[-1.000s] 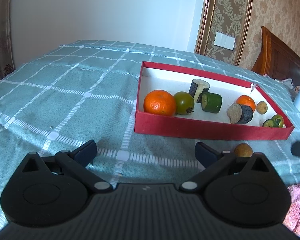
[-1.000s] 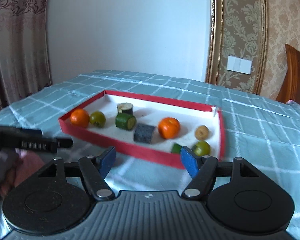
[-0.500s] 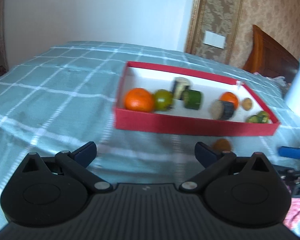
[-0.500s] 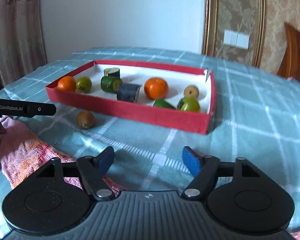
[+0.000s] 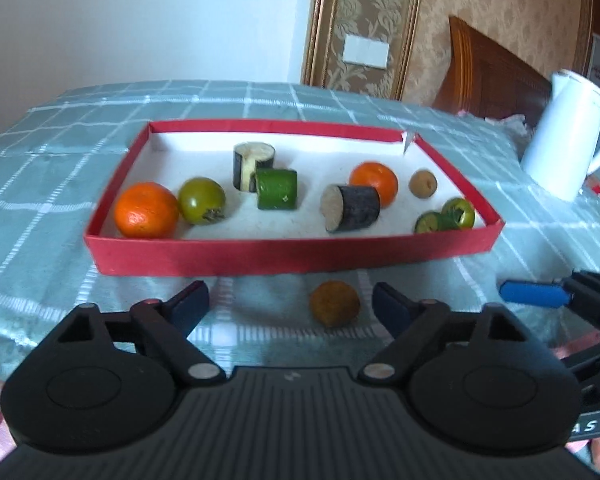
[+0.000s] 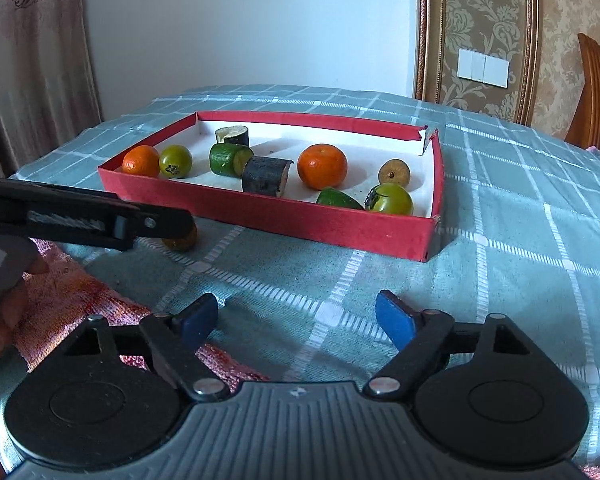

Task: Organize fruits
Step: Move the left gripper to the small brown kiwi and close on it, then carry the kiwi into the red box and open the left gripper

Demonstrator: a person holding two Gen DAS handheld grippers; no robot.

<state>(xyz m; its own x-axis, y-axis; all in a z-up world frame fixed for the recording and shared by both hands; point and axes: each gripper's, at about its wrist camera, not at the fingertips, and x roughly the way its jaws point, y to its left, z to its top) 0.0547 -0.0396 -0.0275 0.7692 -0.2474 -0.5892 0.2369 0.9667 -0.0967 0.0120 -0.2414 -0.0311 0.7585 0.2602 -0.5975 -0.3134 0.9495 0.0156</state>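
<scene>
**Brown fruit sits loose on the cloth, left tongs closing around it**

There's the brown fruit (image 5: pixel 334 303), out on the checked cloth (image 5: pixel 40 184) just in front of the red box's (image 5: pixel 284 262) near wall. It lies between the left gripper's (image 5: pixel 290 300) 2 tips, nearer the right one, and touches neither. Those jaws are narrowing now, pads clear of the fruit, nothing gripped.

From the right wrist view, that same fruit (image 6: pixel 182 240) is mostly hidden behind the left gripper's finger (image 6: pixel 156 222), only a sliver showing. The right gripper (image 6: pixel 298 318) hovers over bare cloth, jaws spreading, nothing between them, well apart from the fruit.

Inside the box: 2 oranges (image 5: pixel 146 210) (image 5: pixel 374 182), a green tomato (image 5: pixel 201 200), a green chunk (image 5: pixel 277 189), 2 dark-skinned chunks (image 5: pixel 253 165) (image 5: pixel 352 207), a small tan fruit (image 5: pixel 423 184). The green pieces (image 5: pixel 446 218) in the near right corner are partly cut off by the wall, hard to sort out.

A pink towel (image 6: pixel 72 300) lies at the left, a hand (image 6: pixel 4 312) at its edge. A white kettle (image 5: pixel 566 138) stands right of the box.
</scene>
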